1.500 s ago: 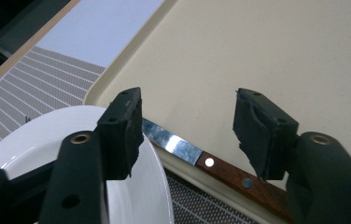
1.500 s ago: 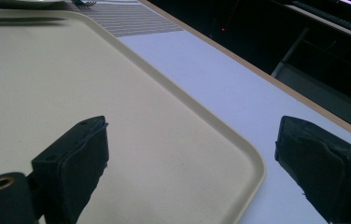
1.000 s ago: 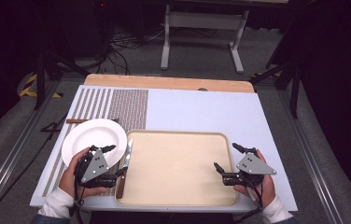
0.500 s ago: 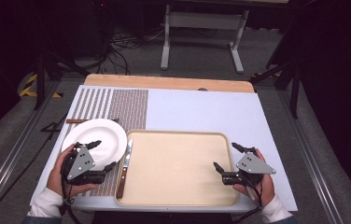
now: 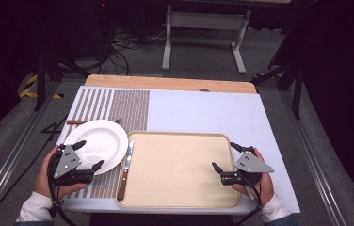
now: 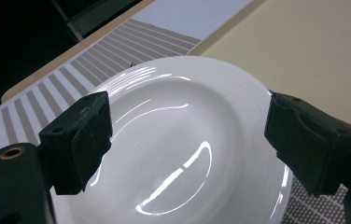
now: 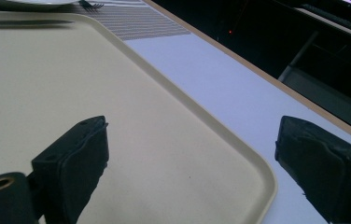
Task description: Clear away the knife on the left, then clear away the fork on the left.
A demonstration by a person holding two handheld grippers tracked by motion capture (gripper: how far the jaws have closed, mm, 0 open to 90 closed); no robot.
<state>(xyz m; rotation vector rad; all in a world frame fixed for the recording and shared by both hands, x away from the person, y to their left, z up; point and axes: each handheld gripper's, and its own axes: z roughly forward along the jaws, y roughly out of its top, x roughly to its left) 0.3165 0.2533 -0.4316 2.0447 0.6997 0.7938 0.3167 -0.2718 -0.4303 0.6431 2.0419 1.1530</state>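
Left gripper [image 5: 89, 154] is hovering over the plate [image 5: 100, 141], jaws just opening, grasping nothing; right gripper [image 5: 224, 157] is resting released, straddling the tray [image 5: 180, 202] rim.

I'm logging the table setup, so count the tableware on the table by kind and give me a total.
Plate: 1
Tray: 1
Knife, at the tray's left edge: 1
Fork, mostly hidden behind the plate: 1
Total: 4
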